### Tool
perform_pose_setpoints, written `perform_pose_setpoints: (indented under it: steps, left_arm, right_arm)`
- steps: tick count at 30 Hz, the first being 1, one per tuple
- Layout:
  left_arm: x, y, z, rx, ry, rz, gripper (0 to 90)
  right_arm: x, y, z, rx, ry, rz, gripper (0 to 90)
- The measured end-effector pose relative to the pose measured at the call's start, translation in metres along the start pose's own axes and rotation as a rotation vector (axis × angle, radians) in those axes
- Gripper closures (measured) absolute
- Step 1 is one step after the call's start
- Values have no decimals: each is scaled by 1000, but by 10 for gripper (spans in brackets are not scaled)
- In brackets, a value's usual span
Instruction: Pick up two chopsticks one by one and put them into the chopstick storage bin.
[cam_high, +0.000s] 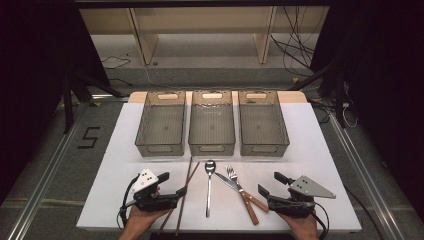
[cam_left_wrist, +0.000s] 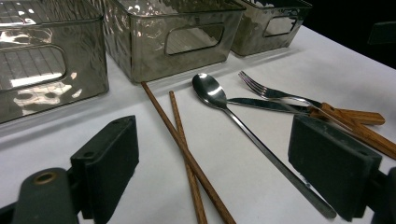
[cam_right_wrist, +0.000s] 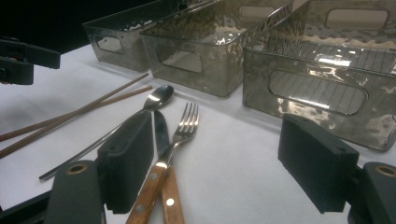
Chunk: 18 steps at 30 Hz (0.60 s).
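Both grippers are wide open and empty, the left gripper (cam_high: 174, 184) hanging over the crossed chopsticks (cam_high: 184, 195) and the right gripper (cam_high: 270, 183) beside the overlapping fork (cam_high: 239, 185) and knife (cam_high: 226, 181), so honestly I'd bet one grab drags or flicks its neighbour.

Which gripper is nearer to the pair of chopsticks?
Left. The left gripper sits right beside the chopsticks, its fingers open just to their left. The right gripper is farther off, beyond the spoon, fork and knife.
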<state>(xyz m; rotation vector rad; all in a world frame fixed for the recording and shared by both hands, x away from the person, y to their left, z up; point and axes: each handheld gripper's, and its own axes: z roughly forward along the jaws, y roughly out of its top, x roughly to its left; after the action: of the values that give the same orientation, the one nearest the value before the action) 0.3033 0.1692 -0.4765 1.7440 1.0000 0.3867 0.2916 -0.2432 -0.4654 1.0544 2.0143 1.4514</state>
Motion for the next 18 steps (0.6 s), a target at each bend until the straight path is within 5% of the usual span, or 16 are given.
perform_pose_setpoints:
  steps: [10, 18]
  left_arm:
    - [0, 1, 1, 15, 8, -5, 158]
    - [-5, 9, 0, 80, 35, -34, 181]
  right_arm:
    - [0, 0, 0, 3, -1, 0, 275]
    - [0, 0, 0, 5, -3, 3, 275]
